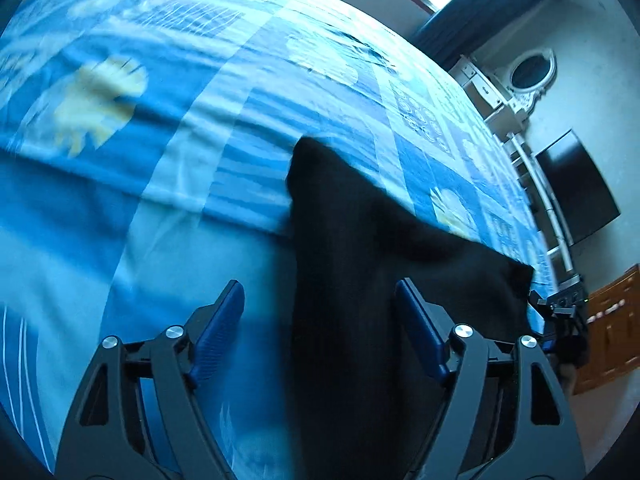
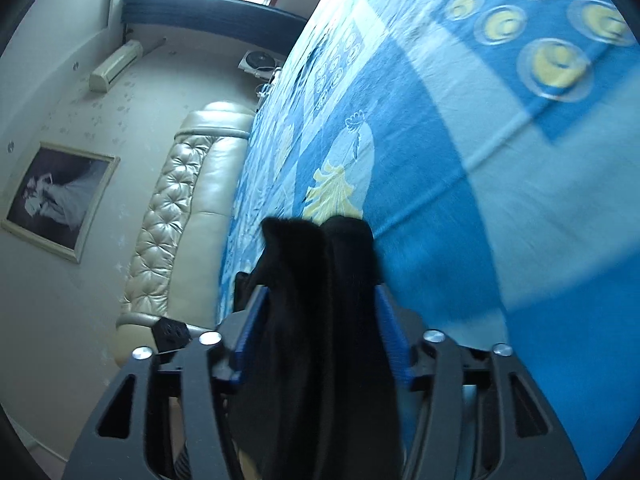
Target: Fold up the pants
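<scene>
- In the left wrist view, the blue patterned bedspread (image 1: 168,80) is filling the left and upper part of the frame and is streaking with blur, so anything judged from that side is uncertain.
- The left gripper (image 1: 320,320) is standing with its jaws spread wide, holding nothing; the black pants (image 1: 360,260) are running up the centre of the frame between the two blue pads without either pad pressing on them.
- The likely trouble here: if these jaws are closing on one layer only, the fold will be coming out skewed.
- At the right edge of that view, part of the other tool is showing at the far corner of the pants, so the cloth is probably hanging from that side alone and sagging.
- In the right wrist view, a tufted headboard (image 2: 168,216) is lying along the left of the frame.
- At centre, the right gripper (image 2: 316,320) is clamping a thick bunch of the pants (image 2: 316,280), which are rising above the fingertips.
- The bunch is looking loose at its top; it could be slipping out under a hard pull.
</scene>
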{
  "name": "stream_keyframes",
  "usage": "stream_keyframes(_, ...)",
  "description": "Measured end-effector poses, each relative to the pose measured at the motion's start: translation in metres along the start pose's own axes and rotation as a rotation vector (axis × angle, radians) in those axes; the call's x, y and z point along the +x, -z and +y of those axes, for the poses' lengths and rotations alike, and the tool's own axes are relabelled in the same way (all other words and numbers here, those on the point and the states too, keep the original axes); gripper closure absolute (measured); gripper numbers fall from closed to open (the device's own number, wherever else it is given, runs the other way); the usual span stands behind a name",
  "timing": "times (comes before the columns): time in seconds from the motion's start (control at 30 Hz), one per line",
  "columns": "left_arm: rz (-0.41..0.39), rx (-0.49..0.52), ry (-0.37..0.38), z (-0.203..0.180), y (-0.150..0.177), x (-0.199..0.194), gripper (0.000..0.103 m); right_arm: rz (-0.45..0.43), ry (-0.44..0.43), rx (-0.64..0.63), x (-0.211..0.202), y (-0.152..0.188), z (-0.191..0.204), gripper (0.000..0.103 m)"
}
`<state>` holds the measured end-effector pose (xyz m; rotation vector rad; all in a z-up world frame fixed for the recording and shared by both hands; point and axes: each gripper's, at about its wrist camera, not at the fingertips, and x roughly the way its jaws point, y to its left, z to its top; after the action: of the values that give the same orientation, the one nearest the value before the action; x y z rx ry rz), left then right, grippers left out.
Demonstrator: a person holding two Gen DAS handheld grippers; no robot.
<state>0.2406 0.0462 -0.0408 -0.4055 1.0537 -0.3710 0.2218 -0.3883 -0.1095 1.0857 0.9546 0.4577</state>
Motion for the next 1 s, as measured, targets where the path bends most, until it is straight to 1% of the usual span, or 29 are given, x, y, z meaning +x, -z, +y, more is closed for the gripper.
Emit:
stream_keyframes(0.07,0.017,-0.025,0.022,0.005,0.019,-0.012,0.023,0.011,0.018,-0.007,-0.014,0.015,0.0,0.041)
stream_keyframes(0.17,0.025,-0.07,0.061,0.013,0.049,-0.028,0.019,0.042,0.029,-0.015,-0.025,0.039,-0.001,0.039)
stream_keyframes(0.27,0.034,-0.136,0.126,0.016,0.077,-0.039,0.018,0.061,0.031,-0.03,-0.026,0.055,0.002,0.039)
stream_keyframes(0.3,0.035,-0.143,0.135,0.014,0.082,-0.039,0.018,0.064,0.028,-0.032,-0.025,0.057,0.002,0.039)
stream_keyframes(0.43,0.032,-0.162,0.157,0.003,0.092,-0.034,0.016,0.048,0.048,-0.031,-0.014,0.06,0.009,0.033)
stream_keyframes(0.5,0.023,-0.168,0.144,-0.003,0.094,-0.03,0.016,0.044,0.064,-0.036,-0.008,0.061,0.013,0.031)
stream_keyframes(0.53,0.021,-0.16,0.13,-0.005,0.094,-0.028,0.025,0.05,0.109,-0.058,-0.004,0.062,0.017,0.034)
stream_keyframes(0.57,0.025,-0.146,0.106,-0.008,0.095,-0.026,0.034,0.051,0.148,-0.073,-0.001,0.063,0.019,0.046)
stream_keyframes(0.6,0.04,-0.132,0.108,-0.012,0.094,-0.022,0.052,0.052,0.161,-0.075,-0.001,0.065,0.018,0.049)
stream_keyframes(0.67,0.041,-0.133,0.094,-0.016,0.094,-0.022,0.056,0.054,0.154,-0.066,-0.003,0.065,0.017,0.061)
stream_keyframes(0.73,0.03,-0.101,0.06,-0.025,0.092,-0.026,0.063,0.053,0.126,-0.047,-0.009,0.065,0.018,0.065)
stream_keyframes(0.83,0.026,-0.081,0.038,-0.034,0.091,-0.035,0.067,0.05,0.103,-0.059,-0.018,0.068,0.027,0.068)
stream_keyframes(1.0,0.05,-0.081,0.019,-0.036,0.098,-0.055,0.068,0.092,0.082,-0.064,-0.026,0.081,0.033,0.068)
